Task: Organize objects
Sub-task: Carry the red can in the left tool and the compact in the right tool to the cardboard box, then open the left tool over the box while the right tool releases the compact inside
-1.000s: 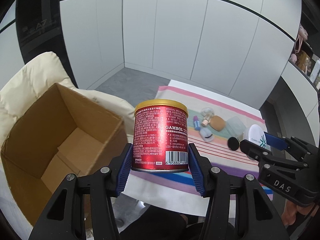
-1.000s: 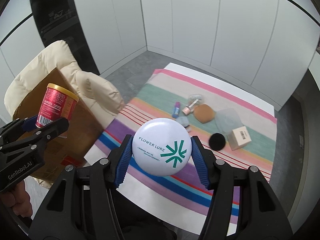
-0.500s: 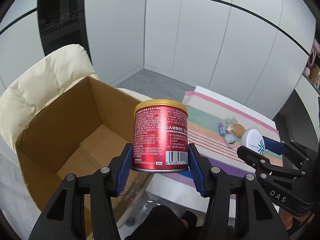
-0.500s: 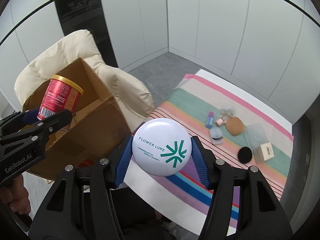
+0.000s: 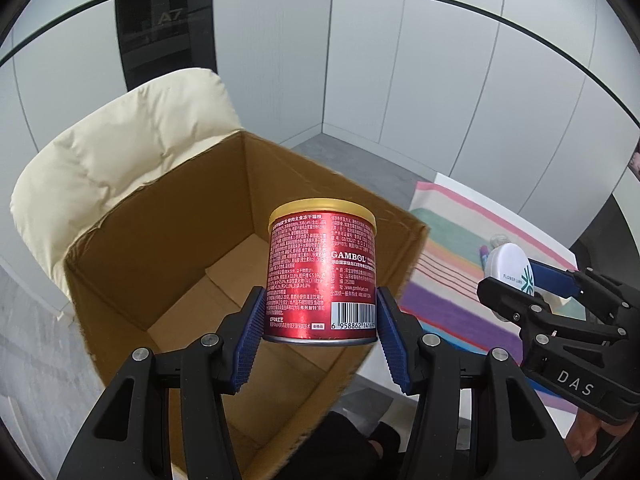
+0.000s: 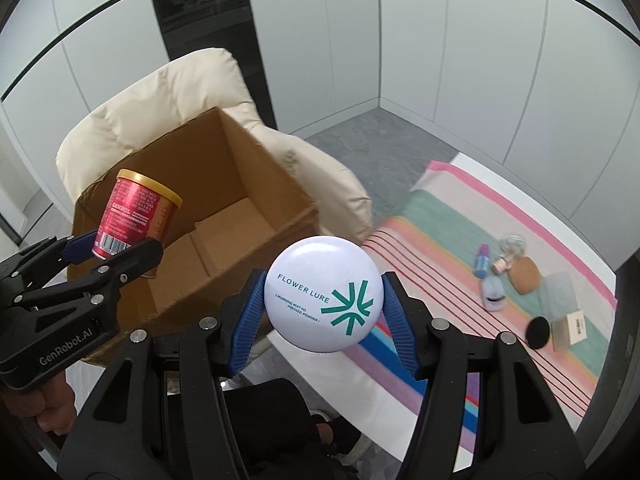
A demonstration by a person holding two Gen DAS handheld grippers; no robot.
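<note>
Left wrist view:
Left gripper [image 5: 320, 330]: clenched on the red can [image 5: 322, 274], upright, held over the open cardboard box [image 5: 168, 240].
Box: against a cream cushion [image 5: 120, 152].

Right wrist view:
Right gripper [image 6: 322, 306]: grasping the white powder compact [image 6: 322, 292], right of the box.
Striped cloth [image 6: 440, 220]: far right, small cosmetics on it.

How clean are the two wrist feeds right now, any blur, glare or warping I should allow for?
Left wrist view: the red can is sharp, with sheen streaks on its label; wall lines bow with the fisheye; the cardboard box rim is slightly smeared. Right wrist view: the white compact is crisp and evenly lit; the striped cloth near edge and the box look soft; corners are vignetted black.
</note>
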